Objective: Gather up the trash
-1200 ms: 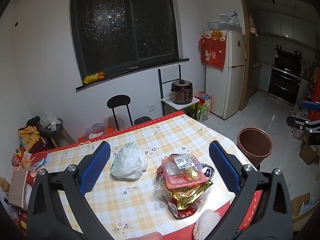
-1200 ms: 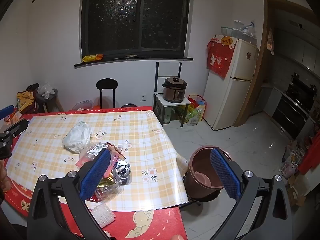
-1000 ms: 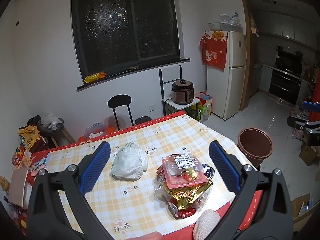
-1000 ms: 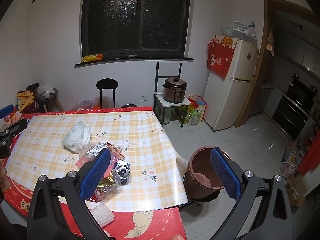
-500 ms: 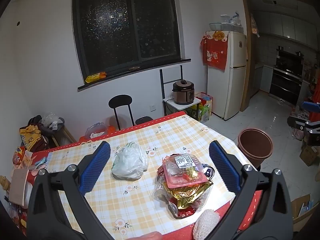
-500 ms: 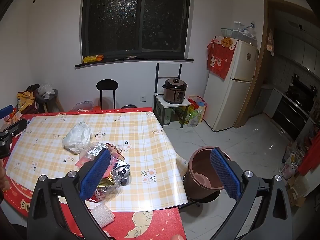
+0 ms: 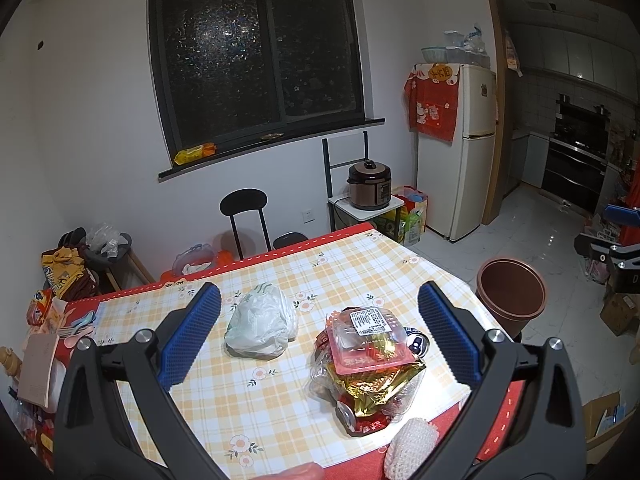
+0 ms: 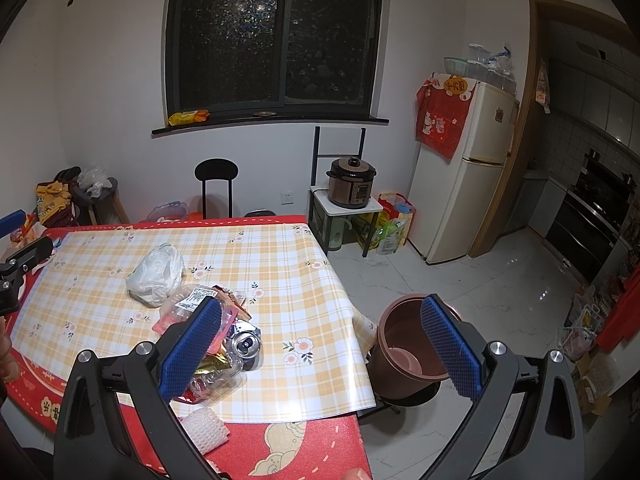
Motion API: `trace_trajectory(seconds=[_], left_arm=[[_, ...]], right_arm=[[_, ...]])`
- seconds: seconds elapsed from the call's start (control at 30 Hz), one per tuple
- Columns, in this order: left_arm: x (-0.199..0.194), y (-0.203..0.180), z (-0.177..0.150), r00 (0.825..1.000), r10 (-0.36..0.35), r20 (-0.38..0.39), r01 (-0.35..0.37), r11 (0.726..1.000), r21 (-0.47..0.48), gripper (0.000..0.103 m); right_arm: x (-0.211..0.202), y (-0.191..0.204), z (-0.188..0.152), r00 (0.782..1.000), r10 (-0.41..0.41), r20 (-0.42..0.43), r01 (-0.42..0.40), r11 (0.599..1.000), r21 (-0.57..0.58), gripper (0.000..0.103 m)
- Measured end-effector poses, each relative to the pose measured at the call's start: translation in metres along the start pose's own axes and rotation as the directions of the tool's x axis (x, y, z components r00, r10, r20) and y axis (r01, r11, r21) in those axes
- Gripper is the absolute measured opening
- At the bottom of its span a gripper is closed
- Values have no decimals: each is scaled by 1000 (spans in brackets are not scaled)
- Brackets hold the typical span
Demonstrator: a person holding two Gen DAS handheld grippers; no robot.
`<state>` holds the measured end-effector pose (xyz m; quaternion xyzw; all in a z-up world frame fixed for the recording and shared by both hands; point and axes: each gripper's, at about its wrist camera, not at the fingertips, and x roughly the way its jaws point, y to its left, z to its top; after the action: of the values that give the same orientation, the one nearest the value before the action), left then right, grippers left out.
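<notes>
L gripper (image 7: 318, 334) hung wide open w/ nothing in it, above the worktop (image 7: 280, 408). White plastic bag (image 7: 262, 326) sat ahead, nearer its L finger; trash pile (image 7: 370, 364) of wrappers, clear box & cans lay ahead nearer its R finger, foam net (image 7: 410, 446) just below. R gripper (image 8: 320, 344) also gaped empty, pile behind its L finger, brown bin (image 8: 408, 352) on the floor between fingers, off worktop's edge.
</notes>
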<state>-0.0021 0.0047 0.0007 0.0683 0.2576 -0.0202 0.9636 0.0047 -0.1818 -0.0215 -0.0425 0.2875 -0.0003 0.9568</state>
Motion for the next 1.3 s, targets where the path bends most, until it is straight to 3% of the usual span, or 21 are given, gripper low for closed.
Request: trace_trajectory(seconds=[1.3], left_arm=[[5,3,-4,1000,8,11,-8,1000,-15,97]], right_arm=[[2,5,4,1000,-7,2,7,1000,-3,98]])
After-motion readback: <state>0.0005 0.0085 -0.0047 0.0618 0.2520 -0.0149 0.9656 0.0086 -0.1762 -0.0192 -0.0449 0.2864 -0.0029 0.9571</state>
